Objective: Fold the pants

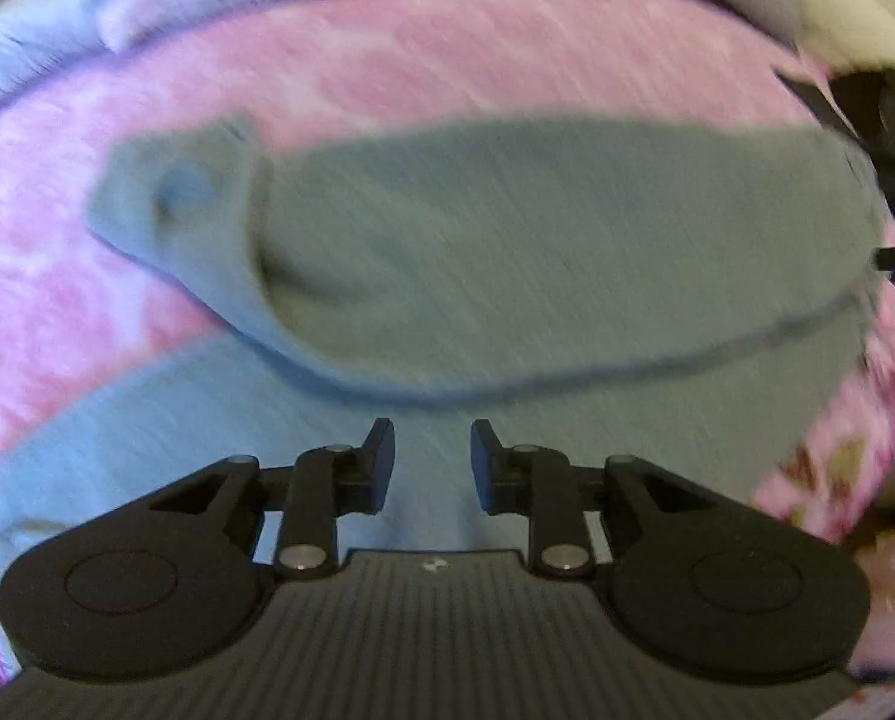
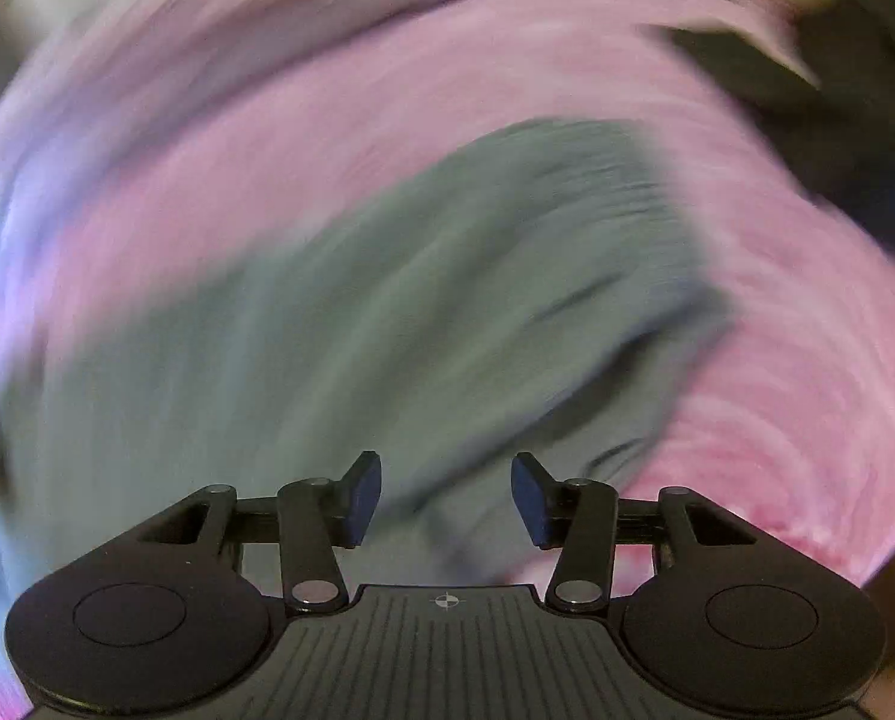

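Grey-green pants (image 1: 537,252) lie spread on a pink patterned bedspread (image 1: 387,60), with one layer folded over another and a cuff end at the left. My left gripper (image 1: 432,462) hovers above the near part of the pants, its jaws a small gap apart with nothing between them. In the right wrist view, which is heavily blurred, the same pants (image 2: 387,312) run diagonally across the pink bedspread (image 2: 777,390). My right gripper (image 2: 446,501) hangs over them, open, its blue pads holding nothing.
A pale blue-white strip of bedding (image 1: 39,54) runs along the far left edge. A dark object (image 1: 885,132) sits at the right edge of the left wrist view, and dark shapes (image 2: 837,120) fill the upper right of the right wrist view.
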`<state>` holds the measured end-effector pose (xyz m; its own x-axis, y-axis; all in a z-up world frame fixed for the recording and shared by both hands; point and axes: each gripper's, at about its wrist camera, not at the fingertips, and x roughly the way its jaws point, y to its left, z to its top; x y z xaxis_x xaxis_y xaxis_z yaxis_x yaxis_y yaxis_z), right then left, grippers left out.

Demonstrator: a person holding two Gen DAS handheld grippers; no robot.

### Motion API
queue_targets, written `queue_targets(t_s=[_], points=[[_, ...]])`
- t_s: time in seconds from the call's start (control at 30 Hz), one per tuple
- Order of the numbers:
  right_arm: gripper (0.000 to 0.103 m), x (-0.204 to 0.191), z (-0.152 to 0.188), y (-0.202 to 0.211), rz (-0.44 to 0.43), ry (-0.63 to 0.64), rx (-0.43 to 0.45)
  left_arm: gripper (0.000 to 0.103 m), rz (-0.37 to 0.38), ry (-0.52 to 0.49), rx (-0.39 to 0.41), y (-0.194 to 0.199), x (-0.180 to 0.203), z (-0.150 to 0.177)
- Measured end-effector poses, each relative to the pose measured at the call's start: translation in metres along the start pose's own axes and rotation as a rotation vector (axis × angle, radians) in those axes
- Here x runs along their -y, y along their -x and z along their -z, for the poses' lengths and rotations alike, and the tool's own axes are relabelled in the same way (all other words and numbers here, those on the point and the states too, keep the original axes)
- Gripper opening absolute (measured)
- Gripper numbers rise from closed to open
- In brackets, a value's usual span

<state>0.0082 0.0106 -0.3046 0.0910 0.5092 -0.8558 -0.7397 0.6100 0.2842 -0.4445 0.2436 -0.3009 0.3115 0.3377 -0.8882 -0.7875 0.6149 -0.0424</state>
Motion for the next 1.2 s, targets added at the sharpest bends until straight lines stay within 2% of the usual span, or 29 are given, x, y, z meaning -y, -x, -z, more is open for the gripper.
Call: queue_targets(t_s=[0.1, 0.2, 0.33, 0.37, 0.43, 0.47, 0.53, 0.6, 0.63, 0.67, 0.73, 0.77, 0.87, 0.9, 0.97, 1.03, 1.13, 1.2], points=[[0.045, 0.059, -0.024, -0.007, -0.026, -0.346, 0.117, 0.027, -0.086, 0.055, 0.042, -0.006, -0.02, -0.02], [0.045, 0.092, -0.033, -0.02, -0.047, -0.513, 0.164, 0.03, -0.158, 0.086, 0.053, -0.021, -0.034, -0.044], [0.045, 0.098, -0.04, -0.031, -0.078, -0.551, 0.179, 0.043, -0.236, 0.069, 0.1, -0.041, -0.05, -0.073], [0.045, 0.104, -0.039, -0.027, -0.086, -0.549, 0.178, 0.053, -0.252, 0.053, 0.106, -0.05, -0.052, -0.082], [0.045, 0.101, -0.04, -0.026, -0.076, -0.538, 0.171, 0.066, -0.295, 0.018, 0.111, -0.066, -0.055, -0.097], [0.045, 0.099, -0.04, -0.027, -0.075, -0.534, 0.167, 0.069, -0.304, 0.005, 0.115, -0.073, -0.055, -0.103], [0.045, 0.104, -0.046, -0.03, -0.074, -0.531, 0.162, 0.069, -0.321, -0.032, 0.099, -0.096, -0.054, -0.116], [0.045, 0.105, -0.048, -0.031, -0.075, -0.525, 0.158, 0.062, -0.34, -0.077, 0.043, -0.122, -0.056, -0.125], [0.045, 0.105, -0.05, -0.032, -0.07, -0.519, 0.154, 0.051, -0.351, -0.076, 0.017, -0.132, -0.058, -0.126], [0.044, 0.104, -0.051, -0.032, -0.068, -0.511, 0.15, 0.038, -0.332, -0.058, 0.0, -0.139, -0.062, -0.128], [0.026, 0.101, -0.055, -0.03, -0.052, -0.473, 0.143, 0.01, -0.26, -0.004, -0.001, -0.141, -0.071, -0.127], [0.022, 0.1, -0.058, -0.029, -0.029, -0.447, 0.132, 0.009, -0.252, 0.034, 0.023, -0.134, -0.077, -0.125], [0.018, 0.098, -0.065, -0.022, -0.024, -0.41, 0.126, 0.006, -0.191, 0.19, 0.131, -0.095, -0.1, -0.109], [0.017, 0.096, -0.067, -0.018, -0.026, -0.396, 0.126, 0.004, -0.192, 0.251, 0.167, -0.08, -0.108, -0.102], [0.016, 0.09, -0.074, -0.01, -0.035, -0.359, 0.135, 0.003, -0.251, 0.394, 0.268, -0.034, -0.129, -0.074], [0.016, 0.084, -0.08, 0.001, -0.063, -0.316, 0.155, 0.003, -0.283, 0.581, 0.353, 0.014, -0.148, -0.03], [0.015, 0.083, -0.086, 0.014, -0.104, -0.286, 0.162, 0.003, -0.325, 0.794, 0.385, 0.067, -0.154, 0.054], [0.015, 0.086, -0.087, 0.015, -0.097, -0.273, 0.15, 0.004, -0.349, 0.86, 0.338, 0.073, -0.143, 0.102]])
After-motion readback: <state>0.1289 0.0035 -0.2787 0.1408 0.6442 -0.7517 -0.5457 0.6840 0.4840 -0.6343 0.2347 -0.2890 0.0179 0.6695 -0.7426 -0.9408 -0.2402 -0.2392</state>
